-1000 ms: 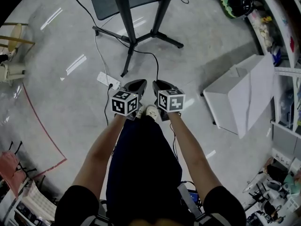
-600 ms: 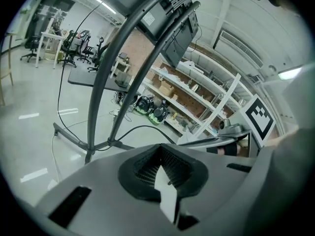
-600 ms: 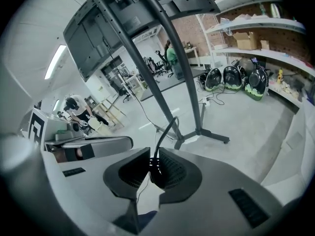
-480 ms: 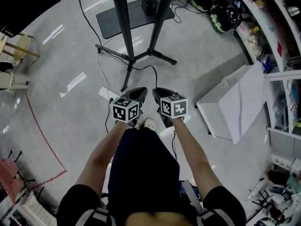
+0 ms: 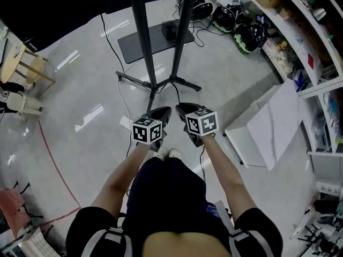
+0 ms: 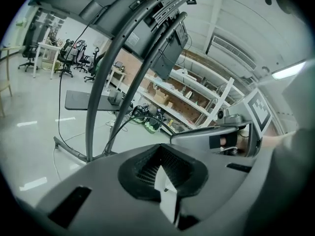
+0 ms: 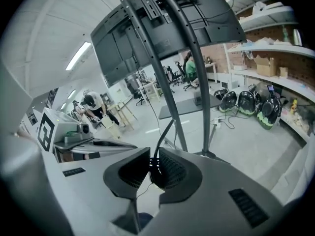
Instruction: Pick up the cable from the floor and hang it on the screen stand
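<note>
At the lower centre of the head view, the left gripper (image 5: 162, 113) has its jaws closed together, with nothing between them. Just to its right, the right gripper (image 5: 183, 109) is clamped on the black cable (image 7: 164, 135) (a thin one). It holds it above the floor (image 5: 80, 95), before the screen stand (image 5: 153, 63) at the upper centre.
</note>
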